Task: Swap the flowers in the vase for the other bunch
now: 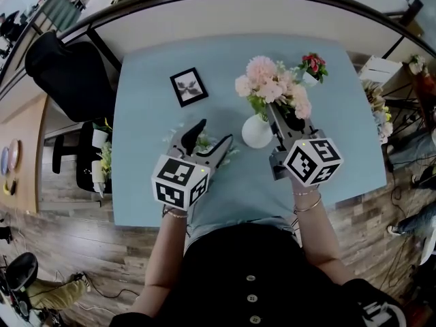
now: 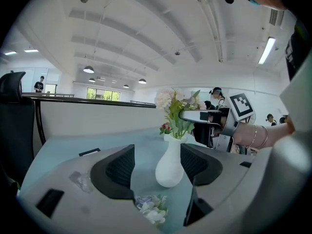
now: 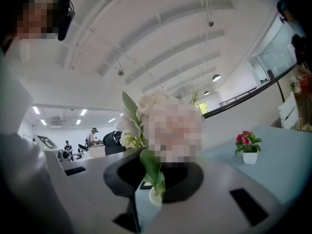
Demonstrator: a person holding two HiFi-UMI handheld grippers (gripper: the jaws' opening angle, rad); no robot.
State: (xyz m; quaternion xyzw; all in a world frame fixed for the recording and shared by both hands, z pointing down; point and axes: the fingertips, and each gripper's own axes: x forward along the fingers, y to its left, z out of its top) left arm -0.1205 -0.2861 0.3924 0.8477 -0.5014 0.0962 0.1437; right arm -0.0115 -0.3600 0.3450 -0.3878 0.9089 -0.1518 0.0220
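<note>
A white vase [image 1: 257, 133] stands mid-table with a bunch of pink flowers [image 1: 271, 85] in it. My right gripper [image 1: 279, 112] reaches in from the near side, its jaws closed around the stems just above the vase mouth; the leaves and stems [image 3: 152, 172] fill the gap. The other bunch [image 1: 199, 144], pale white and lavender, lies flat on the table left of the vase. My left gripper [image 1: 214, 133] hovers over it, open, with nothing between its fingers. Beyond the left gripper's [image 2: 156, 162] jaws, the vase [image 2: 169, 168] stands ahead and the lying bunch [image 2: 151, 208] sits just below.
A black picture frame [image 1: 188, 86] lies at the table's back left. A small white pot with red flowers [image 1: 312, 67] stands behind the vase to the right. A black chair [image 1: 68, 73] is off the light blue table's [image 1: 143, 182] left side.
</note>
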